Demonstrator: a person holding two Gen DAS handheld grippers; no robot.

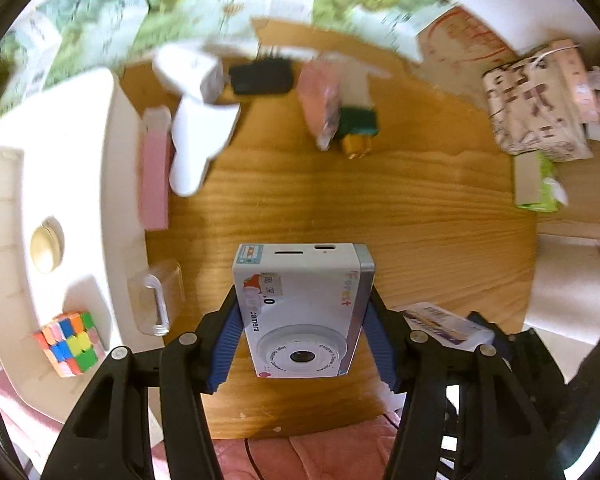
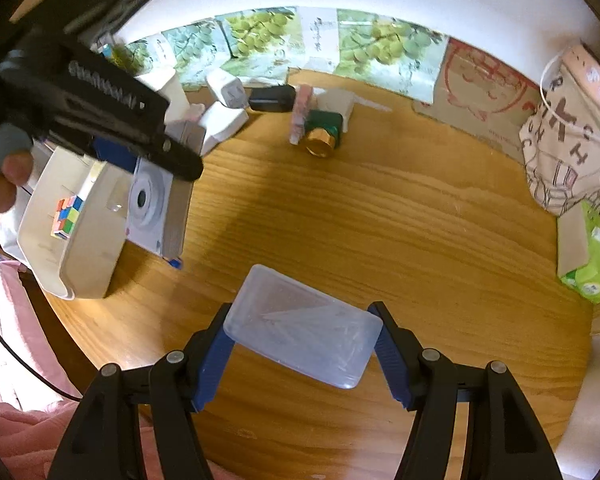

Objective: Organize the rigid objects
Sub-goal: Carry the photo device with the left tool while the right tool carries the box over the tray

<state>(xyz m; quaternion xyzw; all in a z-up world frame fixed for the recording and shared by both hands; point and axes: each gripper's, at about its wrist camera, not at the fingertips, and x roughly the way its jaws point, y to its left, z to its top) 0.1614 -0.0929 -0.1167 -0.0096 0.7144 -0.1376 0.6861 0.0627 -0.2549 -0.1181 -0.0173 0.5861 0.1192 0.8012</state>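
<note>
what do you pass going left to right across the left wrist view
rubik's cube → pink box → white toy camera held in the left gripper → patterned bag

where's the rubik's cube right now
The rubik's cube sits inside the white bin at the left edge of the table, low left in the left wrist view, beside the toy camera held in the left gripper.

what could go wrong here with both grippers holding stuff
The left gripper pinches the toy camera only by its lower sides, so it could tip out. The right gripper holds the clear box skewed across its corners; it may twist free. The bin is close, so the camera could clip its rim.
</note>
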